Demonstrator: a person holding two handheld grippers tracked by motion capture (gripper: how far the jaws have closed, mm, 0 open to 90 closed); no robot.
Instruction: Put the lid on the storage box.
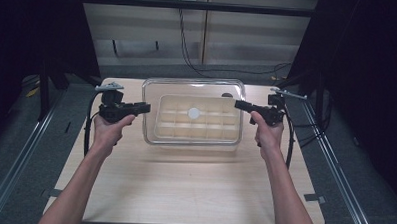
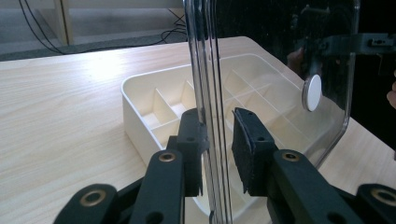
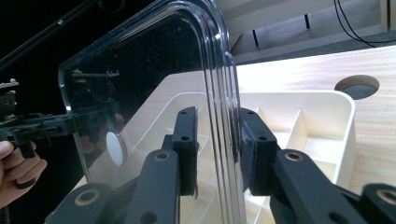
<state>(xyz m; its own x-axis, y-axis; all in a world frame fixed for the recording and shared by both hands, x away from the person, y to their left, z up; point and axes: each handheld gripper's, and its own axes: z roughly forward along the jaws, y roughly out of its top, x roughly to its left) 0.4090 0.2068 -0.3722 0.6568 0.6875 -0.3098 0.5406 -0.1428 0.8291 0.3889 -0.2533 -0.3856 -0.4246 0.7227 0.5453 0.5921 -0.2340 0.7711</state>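
Clear lid (image 1: 194,87) above tray (image 1: 195,134) | left tool (image 1: 145,108), right tool (image 1: 238,104) clamp its opposite edges

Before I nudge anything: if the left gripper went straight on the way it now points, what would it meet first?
The clear lid itself: the left gripper is already shut on its edge, so the pane runs ahead between the fingers. Farther along that line is the right gripper on the opposite edge, though depth is hard to judge.
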